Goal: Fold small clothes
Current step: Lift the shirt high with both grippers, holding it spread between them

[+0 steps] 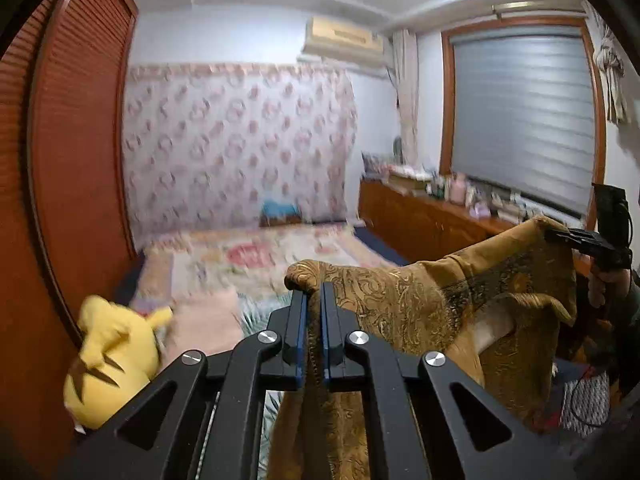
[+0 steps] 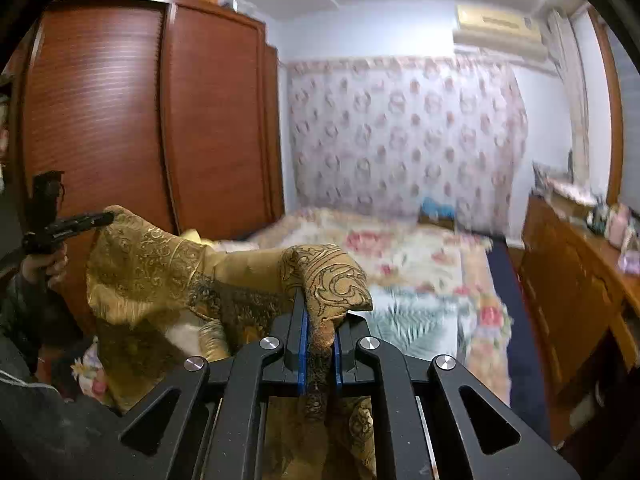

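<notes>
Presently catalogued: one gold patterned cloth, held aloft above the bed. Judged light, soft, limp; best taken at corners. Left gripper is clamped on one corner, right gripper on the other; the span between is sagging.

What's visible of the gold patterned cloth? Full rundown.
The gold cloth is thin woven fabric with ornate paisley scrollwork and a darker patterned band. It hangs in the air above the bed, pinched at one corner by the left claw, at another by the right claw, sagging and creased between them.
</notes>
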A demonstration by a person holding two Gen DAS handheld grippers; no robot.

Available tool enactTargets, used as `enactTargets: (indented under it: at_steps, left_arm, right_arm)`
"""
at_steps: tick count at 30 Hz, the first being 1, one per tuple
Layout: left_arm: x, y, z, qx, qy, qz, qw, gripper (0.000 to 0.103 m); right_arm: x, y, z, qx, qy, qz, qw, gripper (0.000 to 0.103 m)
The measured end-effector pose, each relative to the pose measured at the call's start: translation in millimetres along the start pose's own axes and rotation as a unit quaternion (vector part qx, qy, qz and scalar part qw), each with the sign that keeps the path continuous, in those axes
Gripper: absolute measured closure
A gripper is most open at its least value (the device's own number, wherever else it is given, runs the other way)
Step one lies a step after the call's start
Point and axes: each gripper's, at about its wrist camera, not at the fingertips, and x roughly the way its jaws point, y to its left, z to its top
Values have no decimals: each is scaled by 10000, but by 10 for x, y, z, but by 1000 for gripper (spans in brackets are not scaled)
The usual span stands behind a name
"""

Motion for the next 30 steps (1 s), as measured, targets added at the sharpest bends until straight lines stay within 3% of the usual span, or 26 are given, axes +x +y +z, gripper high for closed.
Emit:
enactTargets:
  at_steps: [11, 19, 26, 30]
  left_arm:
    - [-511, 65, 828, 313, -1090, 314, 9930, 96]
    - [-546, 169, 1233, 440, -1493, 604, 9860, 96]
    - [54, 319, 1244, 508, -1098, 909, 9885, 96]
    - [840, 532, 976, 509, -537, 1018, 9921, 96]
  right_arm:
    - [-525, 171, 839, -542, -876, -129, 9946, 94]
    - [-615, 227, 1066, -647, -1164, -340, 9905, 94]
    - [88, 351, 1002, -666, -806, -702, 9920, 94]
    - [884, 194, 851, -604, -304, -782, 9946, 94]
